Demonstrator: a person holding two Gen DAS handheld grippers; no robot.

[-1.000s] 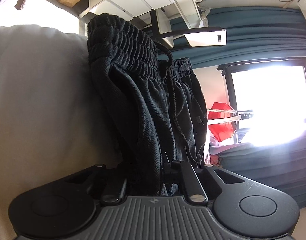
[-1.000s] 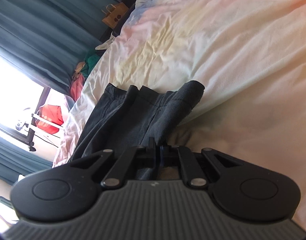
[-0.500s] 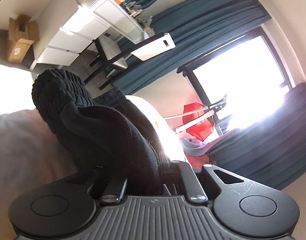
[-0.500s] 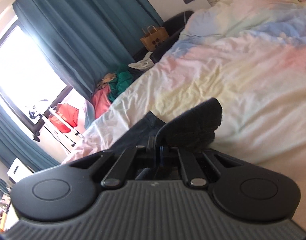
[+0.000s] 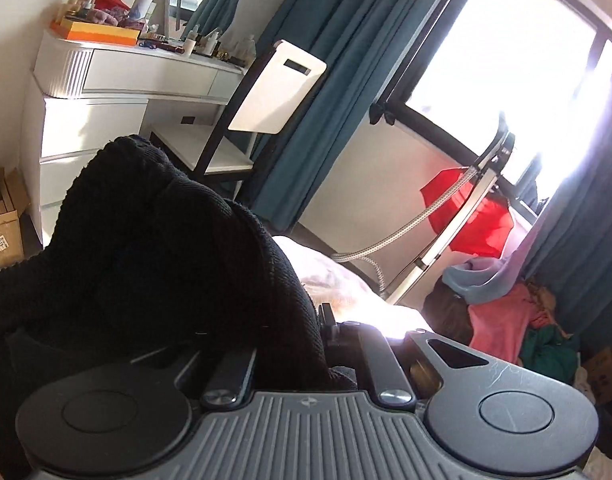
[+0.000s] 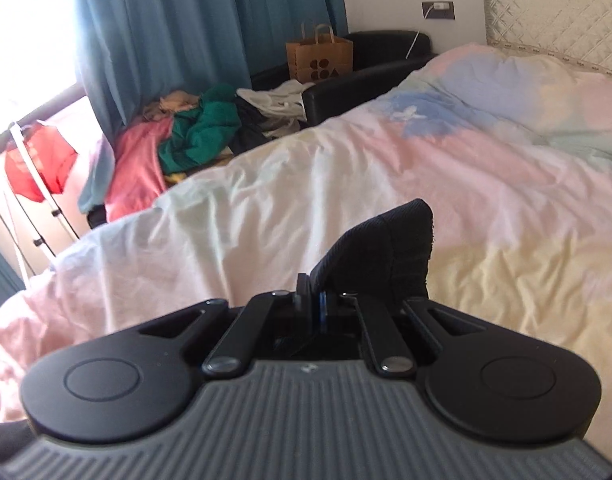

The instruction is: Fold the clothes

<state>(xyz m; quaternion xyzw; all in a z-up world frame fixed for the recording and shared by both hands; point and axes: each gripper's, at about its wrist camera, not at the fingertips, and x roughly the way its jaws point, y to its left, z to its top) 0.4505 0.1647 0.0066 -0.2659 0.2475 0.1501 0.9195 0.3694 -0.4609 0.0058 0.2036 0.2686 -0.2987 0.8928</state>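
— Since both grippers are lifted clear of the bed (image 6: 386, 168), what exactly are they holding?

— Black shorts. The left gripper (image 5: 306, 344) is clamped on a thick bunch of the dark knit fabric, which mounds up over its left finger and hides much of the view. The right gripper (image 6: 318, 300) has its fingers pinched together on another part of the shorts (image 6: 386, 248), with a small flap of cloth standing up past the tips.

— So where does the garment sit?

— Hanging between the two grippers, I'd judge, off the bedding. Neither camera shows the lower part, so I cannot tell how it drapes.

— What makes this step go well?

— Keep both grips firm and level, draw the grippers apart until the cloth between them is taut, then lower it onto the open pastel duvet, bottom edge first, so it lies flat before any fold. The left one holds a lot of bunched fabric; that could leave a lump, so a shake or a regrip nearer the edge may help.

— Anything to steer clear of?

— The clothes pile (image 6: 194, 136) by the curtains (image 6: 194, 32); set down well short of it.
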